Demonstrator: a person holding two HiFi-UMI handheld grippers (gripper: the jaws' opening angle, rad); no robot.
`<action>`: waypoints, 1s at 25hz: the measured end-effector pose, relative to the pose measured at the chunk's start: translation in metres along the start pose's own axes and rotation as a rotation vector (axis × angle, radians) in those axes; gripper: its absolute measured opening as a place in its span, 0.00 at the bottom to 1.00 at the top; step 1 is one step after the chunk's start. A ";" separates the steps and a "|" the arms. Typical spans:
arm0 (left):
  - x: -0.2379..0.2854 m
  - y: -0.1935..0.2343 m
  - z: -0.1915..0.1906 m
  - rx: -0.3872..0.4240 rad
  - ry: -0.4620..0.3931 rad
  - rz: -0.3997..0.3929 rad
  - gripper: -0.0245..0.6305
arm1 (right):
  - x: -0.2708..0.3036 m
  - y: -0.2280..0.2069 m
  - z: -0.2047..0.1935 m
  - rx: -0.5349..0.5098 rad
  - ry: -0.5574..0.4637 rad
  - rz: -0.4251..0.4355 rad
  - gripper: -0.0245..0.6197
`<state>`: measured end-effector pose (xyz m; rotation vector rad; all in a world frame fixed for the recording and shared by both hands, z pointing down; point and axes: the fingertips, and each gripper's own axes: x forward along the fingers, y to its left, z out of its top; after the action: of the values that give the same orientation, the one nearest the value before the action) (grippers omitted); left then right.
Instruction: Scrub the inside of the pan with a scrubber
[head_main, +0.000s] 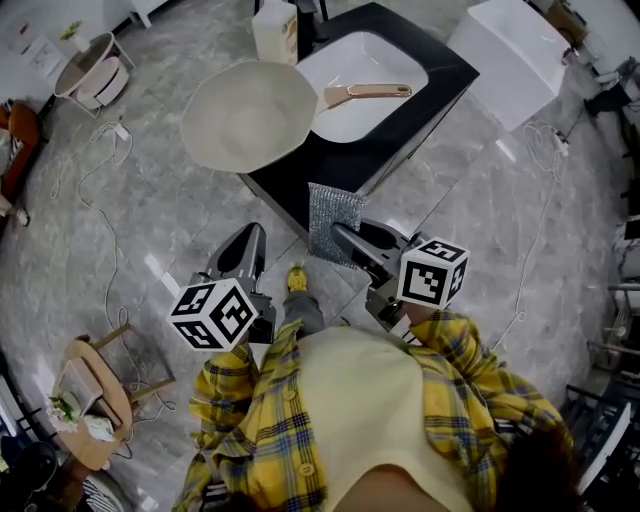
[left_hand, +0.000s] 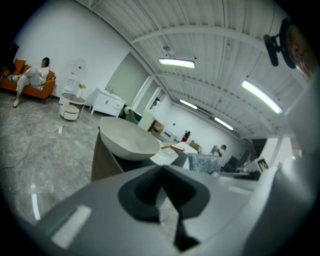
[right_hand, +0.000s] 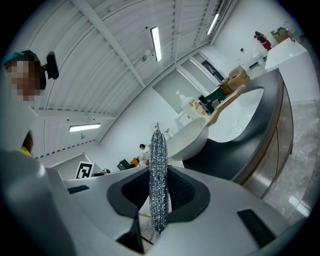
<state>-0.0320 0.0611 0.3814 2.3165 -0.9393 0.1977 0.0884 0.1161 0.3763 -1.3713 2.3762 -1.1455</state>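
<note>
Right gripper (head_main: 338, 236): jaws clamped on the scrubber (head_main: 334, 212), a flat silvery mesh pad. It stands on edge between the pads, most of it sticking out ahead of the tips. Left gripper (head_main: 251, 243): jaws pressed together, nothing between them. The pan (head_main: 250, 115) sits on the black counter (head_main: 447, 72) ahead of me, well apart from both grippers. It is pale inside, mouth up, and its bowl hangs out past the counter's near corner. Its handle (head_main: 372, 91) reaches back over the white basin (head_main: 368, 55). No contact with the pan yet, so I judge the step in hand to be the approach. To do it well, I think the pad should enter over the near rim and be laid flat-face onto the inner wall, not edge-on as it stands now. The overhang worries me: hard pressure on the near side could tip or slide the pan. My left jaws would have to part first, then brace the rim or the handle before I scrub. I would keep the strokes round and light, and my grip deep enough that the mesh does not fold.
</note>
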 end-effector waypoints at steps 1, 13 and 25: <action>0.003 0.005 0.004 0.004 0.003 -0.002 0.05 | 0.005 0.000 0.003 0.000 -0.002 -0.004 0.16; 0.027 0.071 0.044 -0.013 -0.008 0.010 0.05 | 0.082 0.004 0.046 -0.032 0.000 -0.005 0.16; 0.039 0.135 0.082 0.030 -0.028 0.099 0.06 | 0.142 -0.008 0.109 -0.095 -0.080 -0.050 0.16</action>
<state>-0.1013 -0.0859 0.3968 2.3069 -1.0731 0.2228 0.0663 -0.0576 0.3379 -1.4849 2.3812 -0.9811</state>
